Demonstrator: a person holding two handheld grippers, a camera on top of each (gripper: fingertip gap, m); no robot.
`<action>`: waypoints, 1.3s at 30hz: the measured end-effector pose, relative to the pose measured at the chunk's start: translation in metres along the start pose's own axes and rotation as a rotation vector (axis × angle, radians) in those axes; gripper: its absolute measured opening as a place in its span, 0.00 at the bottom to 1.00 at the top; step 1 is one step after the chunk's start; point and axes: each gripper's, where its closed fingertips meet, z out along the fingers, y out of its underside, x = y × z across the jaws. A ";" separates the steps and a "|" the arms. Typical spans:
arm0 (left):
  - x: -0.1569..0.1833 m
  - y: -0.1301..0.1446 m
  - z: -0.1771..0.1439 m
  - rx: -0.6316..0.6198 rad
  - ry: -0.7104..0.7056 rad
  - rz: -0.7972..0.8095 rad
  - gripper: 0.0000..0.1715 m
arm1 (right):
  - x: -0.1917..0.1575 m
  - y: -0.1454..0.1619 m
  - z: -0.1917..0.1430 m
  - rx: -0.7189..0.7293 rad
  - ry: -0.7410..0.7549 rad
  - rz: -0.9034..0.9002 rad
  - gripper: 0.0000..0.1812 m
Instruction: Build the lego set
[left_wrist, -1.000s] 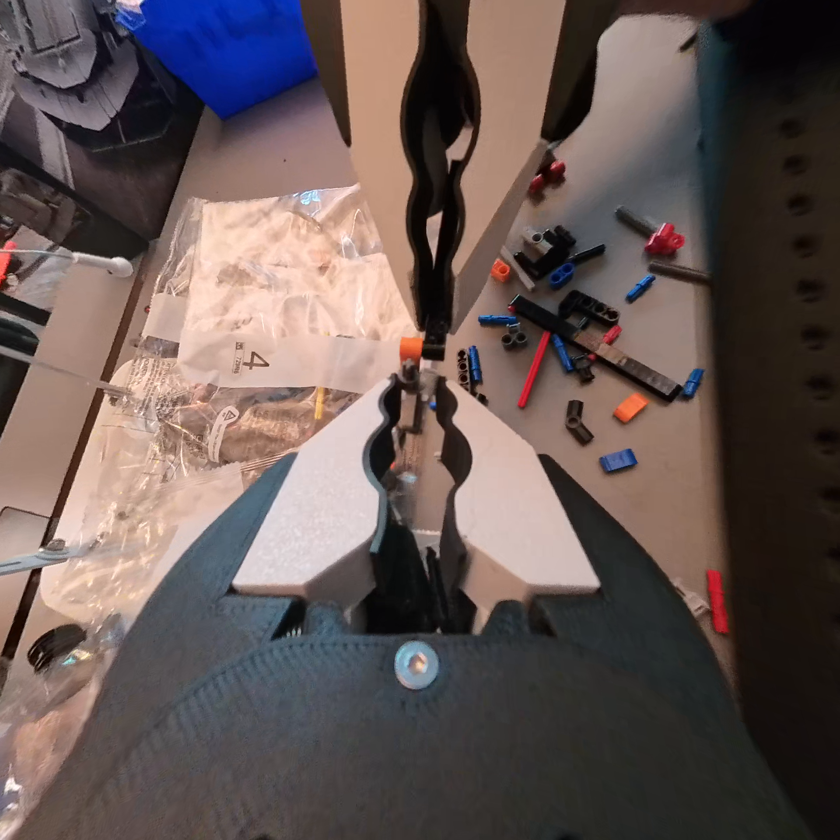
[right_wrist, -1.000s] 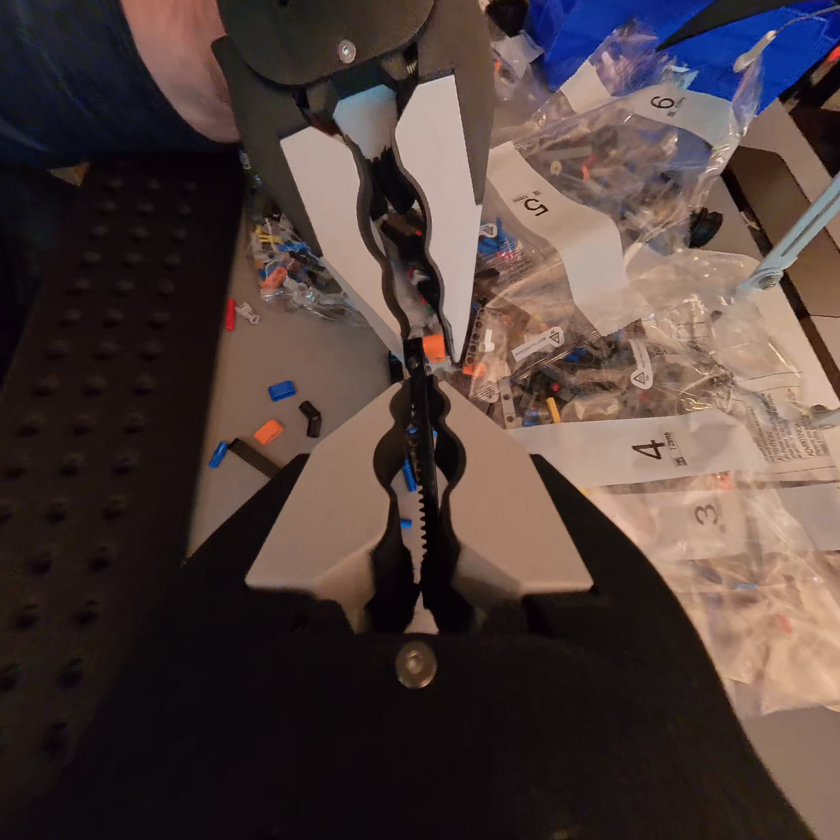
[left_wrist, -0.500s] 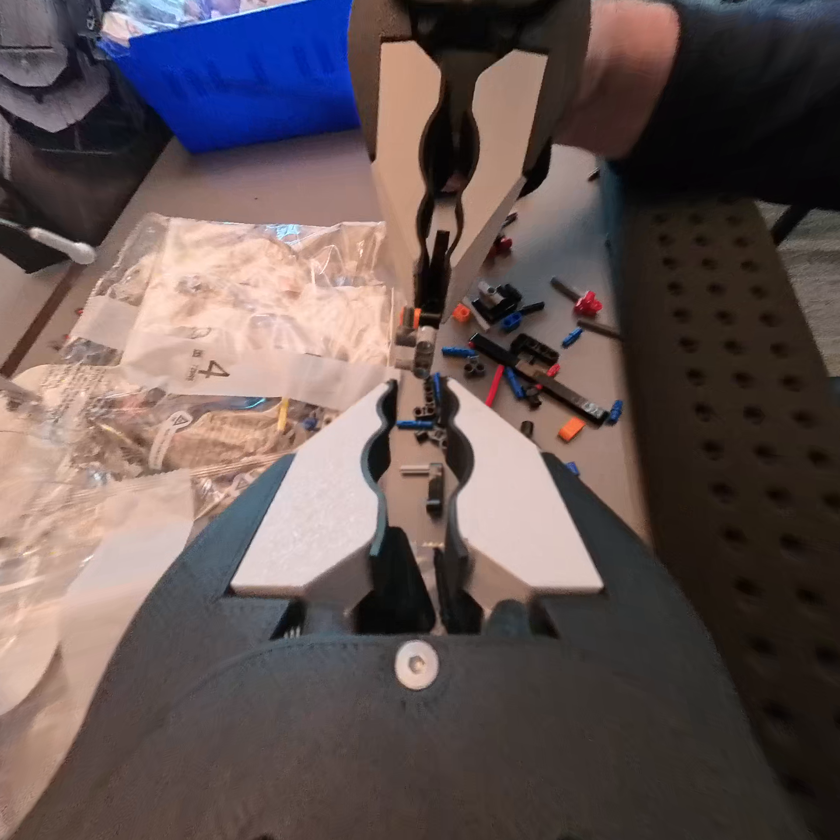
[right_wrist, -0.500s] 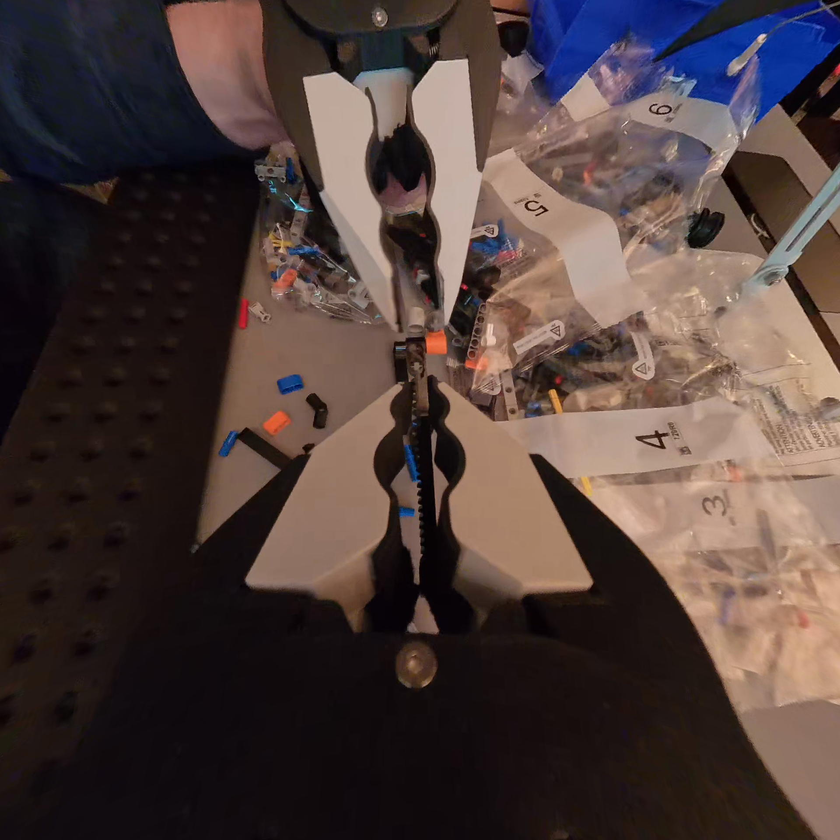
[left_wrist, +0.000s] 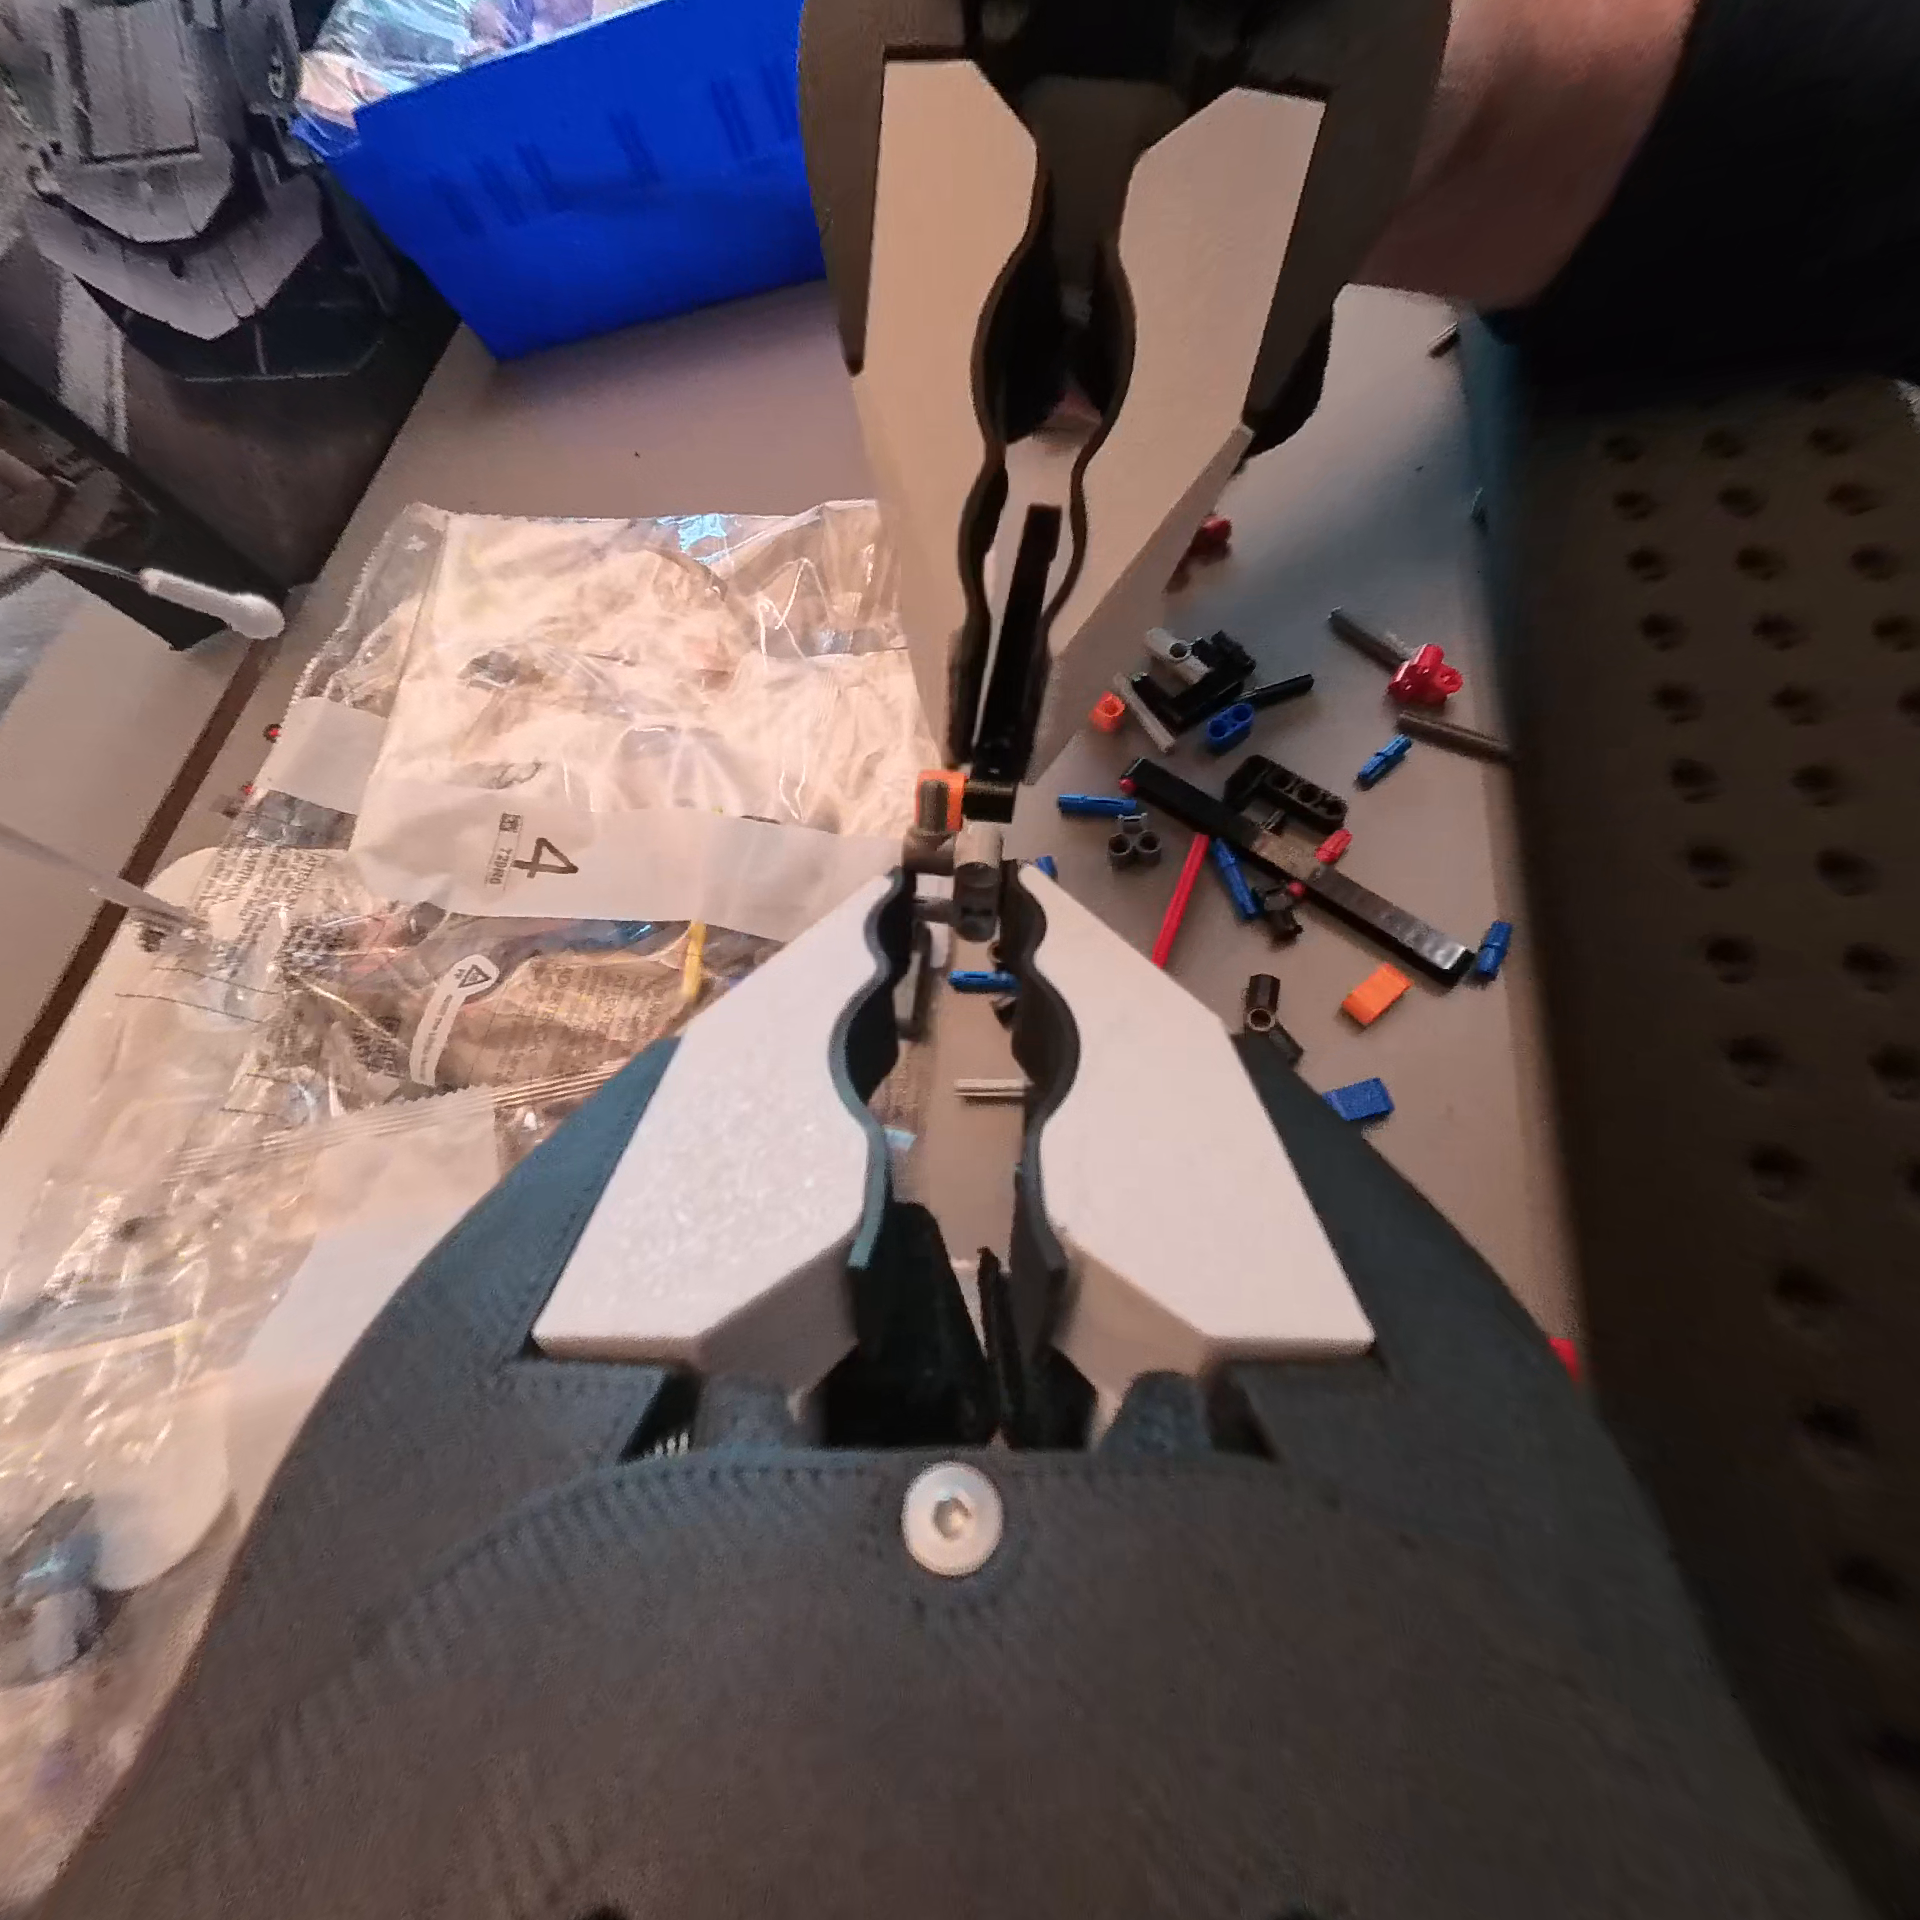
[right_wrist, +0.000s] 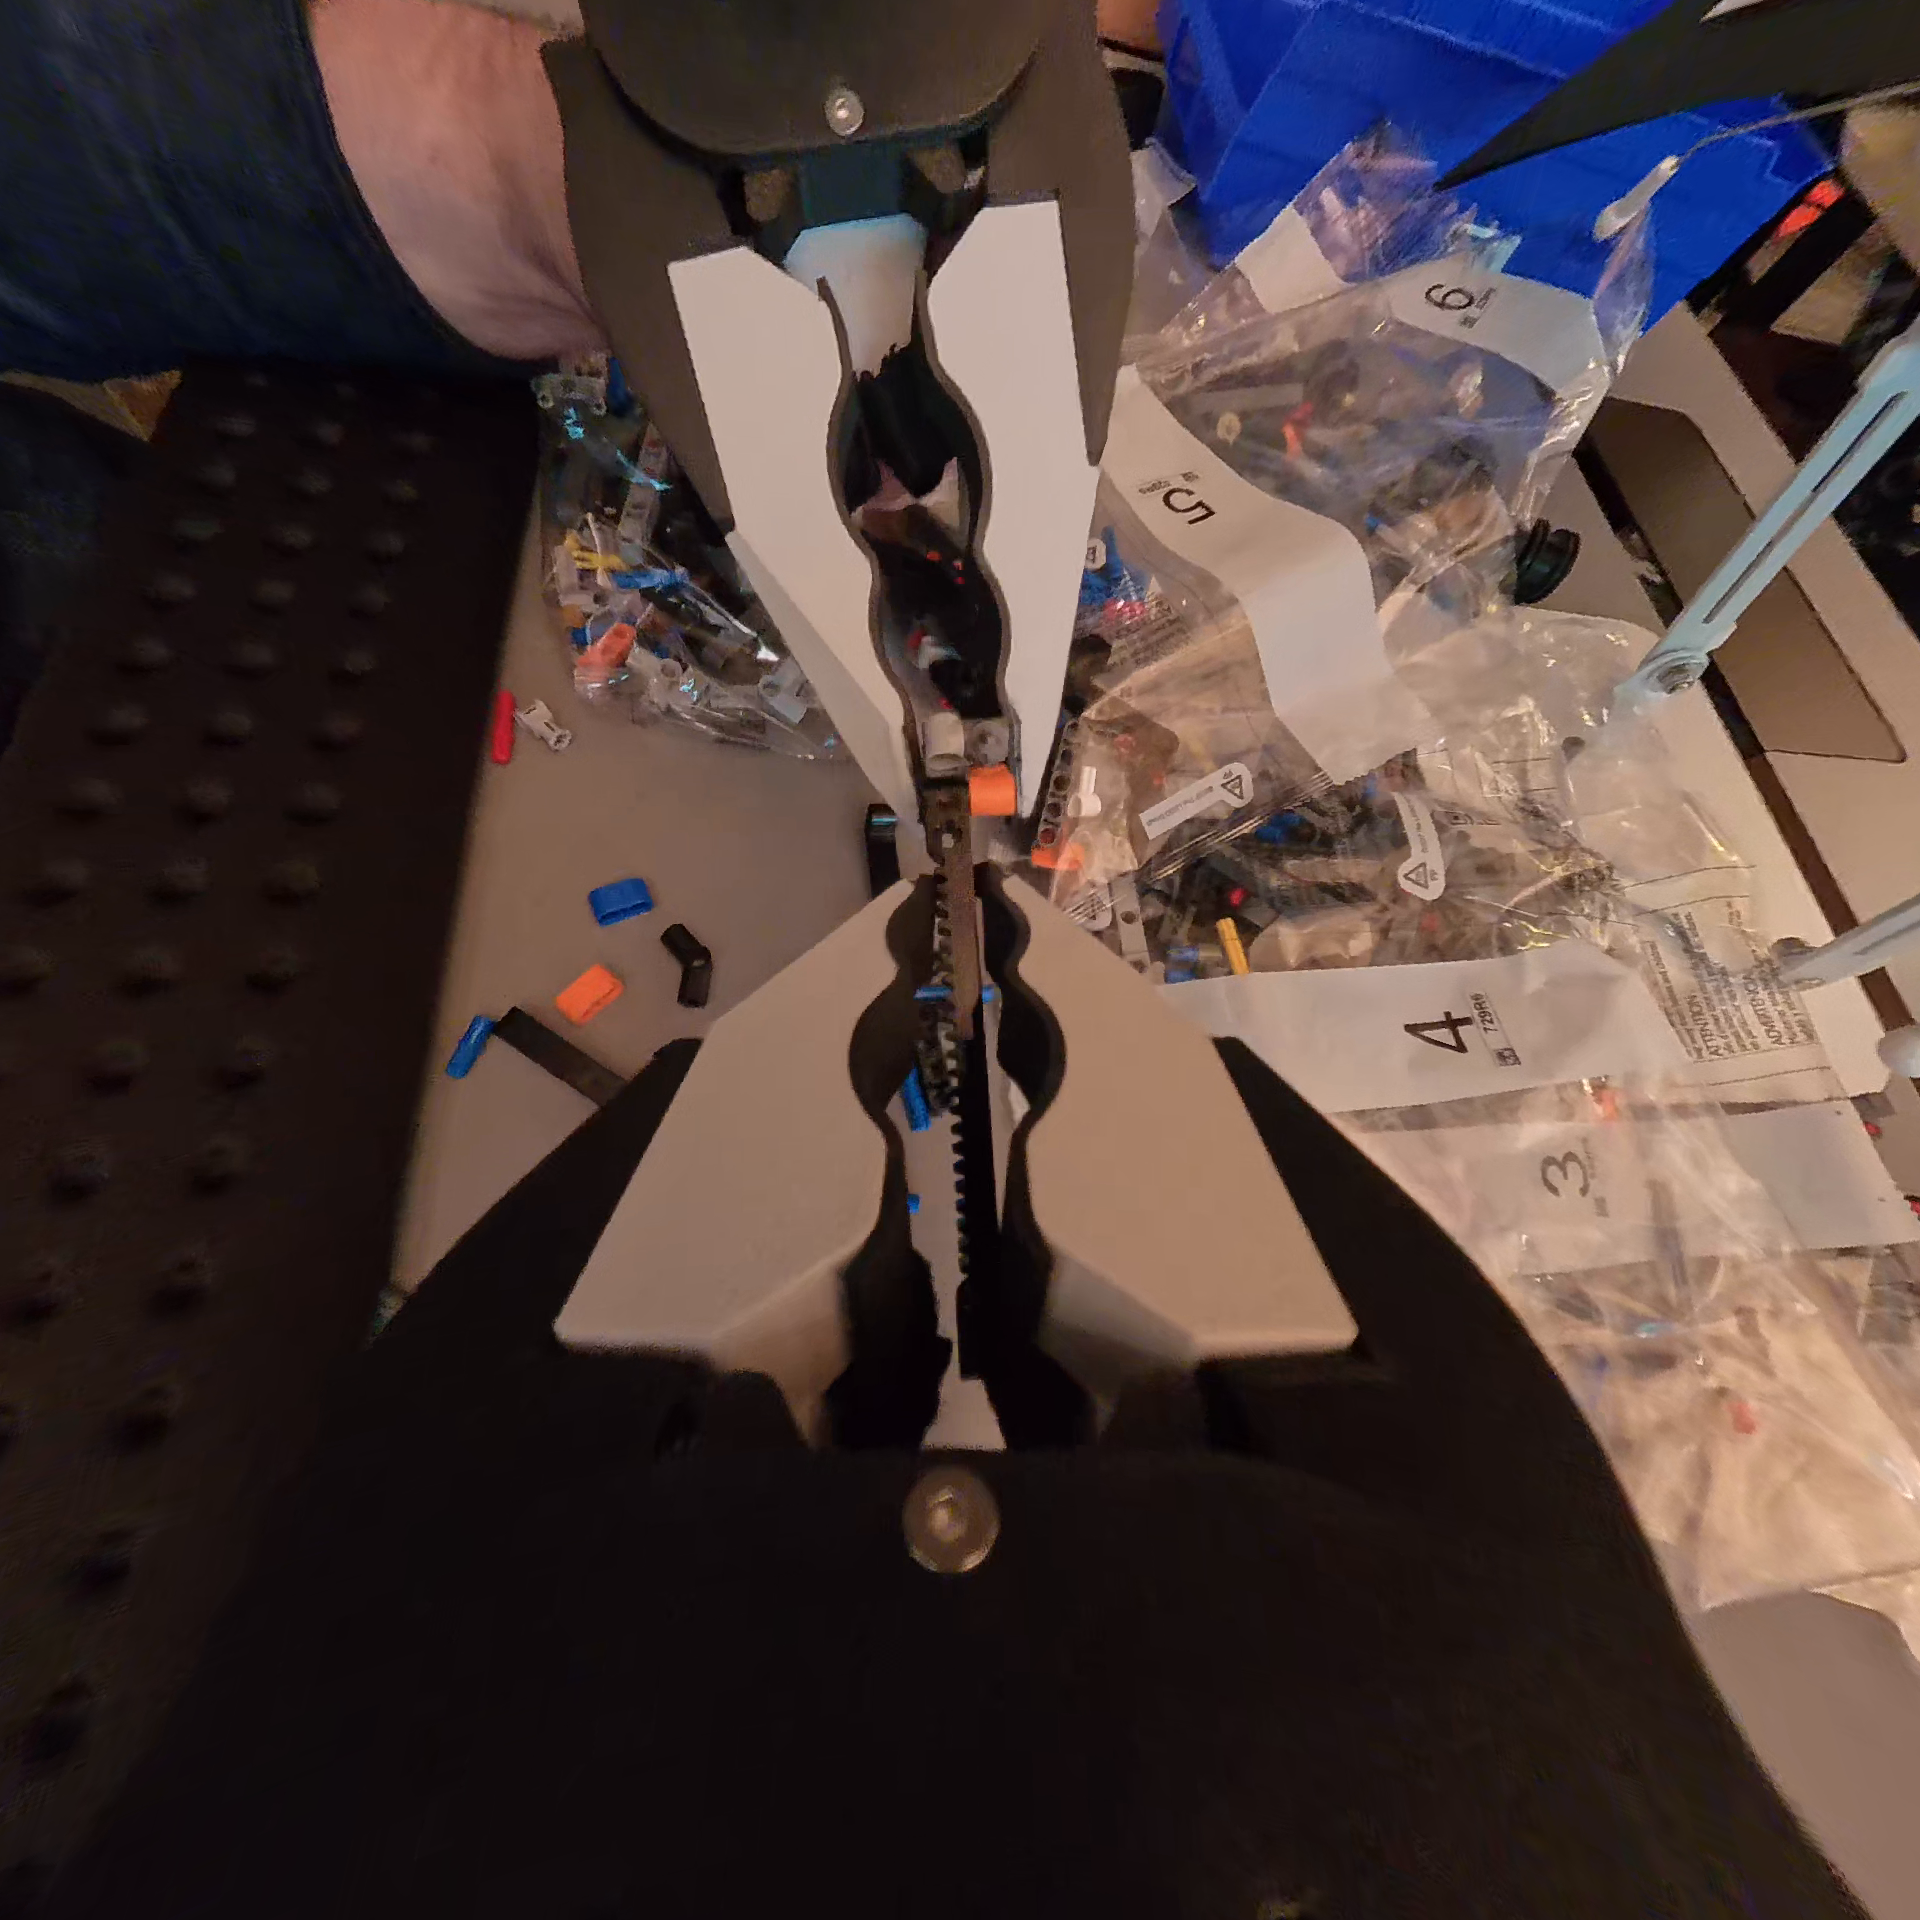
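Hidden / unclear:
- The toothed black strip (right_wrist: 957, 940) runs back between the fingers of the right claw (right_wrist: 954, 883). Its rear end is lost in the dark throat of the tool.
- The clear numbered bags (left_wrist: 623, 665) cover the left part of the bench (left_wrist: 644, 416). Glare and creases hide most of what is in them.
- The blue bin (left_wrist: 582, 187) at the far edge is cut off by the frame. So is the dark studded mat (left_wrist: 1714, 935) on the right.
- The person's forearm (left_wrist: 1475, 156) behind the right claw is only partly in shot.
- Both wrist views are soft with motion blur near the edges.

Claws:
- The right claw is pressed together on the toothed strip, held edge-on, with the front end sticking out past the fingertips.
- A small orange piece (left_wrist: 935, 798) sits on that front end, and a grey connector (left_wrist: 979, 871) is joined just below it.
- The left claw (left_wrist: 958, 878) faces the right one tip to tip, above the bench. Its fingers stand a narrow gap apart with the grey connector in that gap. I cannot tell whether they pinch it or only flank it.

Task pieces:
- The part-built assembly hangs in the air between the two claws, near the edge of the bags.
- Loose pieces (left_wrist: 1299, 894) in black, blue, red and orange lie scattered on the bare bench beside the mat
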 end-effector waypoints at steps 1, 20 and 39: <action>-0.001 0.001 0.000 -0.012 -0.015 0.013 0.09 | 0.001 -0.002 -0.001 0.010 0.009 -0.008 0.05; 0.002 0.004 0.008 -0.040 -0.014 0.035 0.09 | 0.004 0.001 0.013 -0.031 0.053 0.004 0.12; -0.004 0.009 0.006 -0.036 -0.009 -0.035 0.10 | 0.006 0.001 0.009 -0.074 0.087 -0.033 0.07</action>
